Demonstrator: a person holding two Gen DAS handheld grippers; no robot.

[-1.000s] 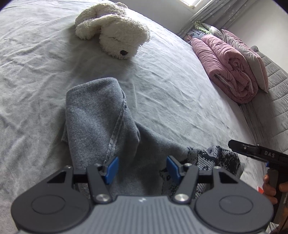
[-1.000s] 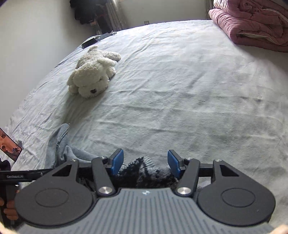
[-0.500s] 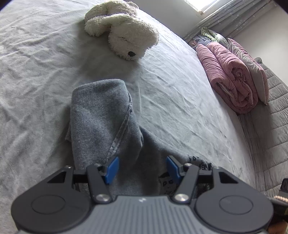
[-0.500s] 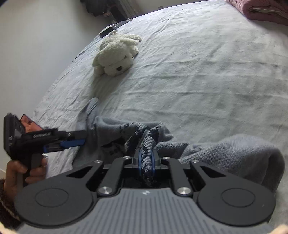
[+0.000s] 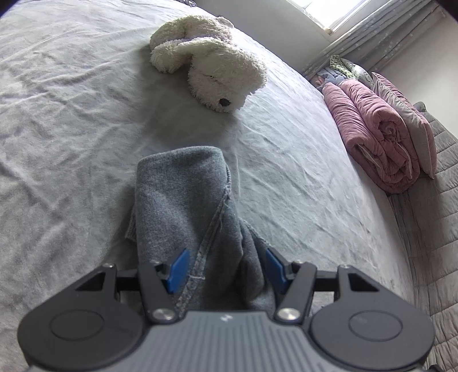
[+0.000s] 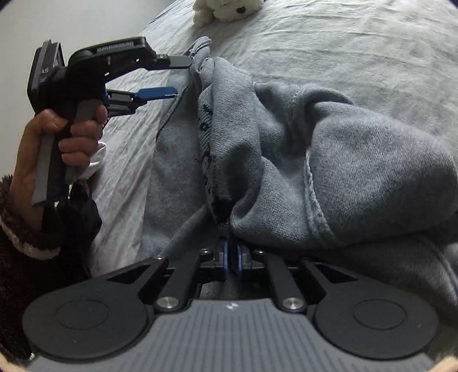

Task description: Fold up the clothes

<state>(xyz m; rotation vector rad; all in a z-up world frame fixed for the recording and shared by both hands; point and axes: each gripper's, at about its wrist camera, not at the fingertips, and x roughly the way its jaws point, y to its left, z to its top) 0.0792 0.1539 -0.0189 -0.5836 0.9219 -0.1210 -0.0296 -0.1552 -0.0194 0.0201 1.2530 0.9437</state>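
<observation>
A grey knit sweater lies bunched on the grey bed sheet, its seam running toward my left gripper. That gripper is open, blue pads either side of the cloth, not clamped. In the right wrist view my right gripper is shut on a dark-patterned edge of the sweater, which is pulled up in thick folds in front of it. The left gripper shows there too, held in a hand at the left, jaws apart beside the sweater's far end.
A white plush dog lies on the bed beyond the sweater; it also shows in the right wrist view. A rolled pink quilt and a pillow sit at the right by the curtained window. A wall is at the left.
My right gripper has closed on the sweater's patterned edge and lifted it, bunching the cloth. My left gripper stayed open and moved forward along the sweater.
</observation>
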